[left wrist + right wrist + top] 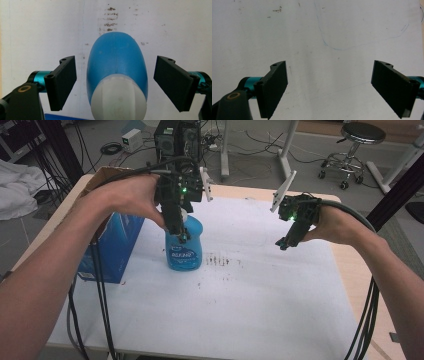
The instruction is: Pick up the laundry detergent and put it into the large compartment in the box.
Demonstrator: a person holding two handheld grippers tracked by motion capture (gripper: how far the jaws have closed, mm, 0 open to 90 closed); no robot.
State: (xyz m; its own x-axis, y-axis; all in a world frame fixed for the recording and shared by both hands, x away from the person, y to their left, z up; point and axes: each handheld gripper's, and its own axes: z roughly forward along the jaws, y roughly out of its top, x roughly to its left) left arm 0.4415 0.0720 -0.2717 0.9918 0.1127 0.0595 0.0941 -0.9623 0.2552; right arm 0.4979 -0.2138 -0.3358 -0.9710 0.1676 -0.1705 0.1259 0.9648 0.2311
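I'm seeing even, soft overhead light washing the white table cover (260,310) nearly flat, shadows staying faint, both gripper views looking slightly soft and grainy, without harsh glare.

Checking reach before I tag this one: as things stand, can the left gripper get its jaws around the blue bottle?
Probably yes. The left gripper is right above the blue bottle, its open jaws standing either side of the body with a gap on each side; nothing lies between them and the bottle.
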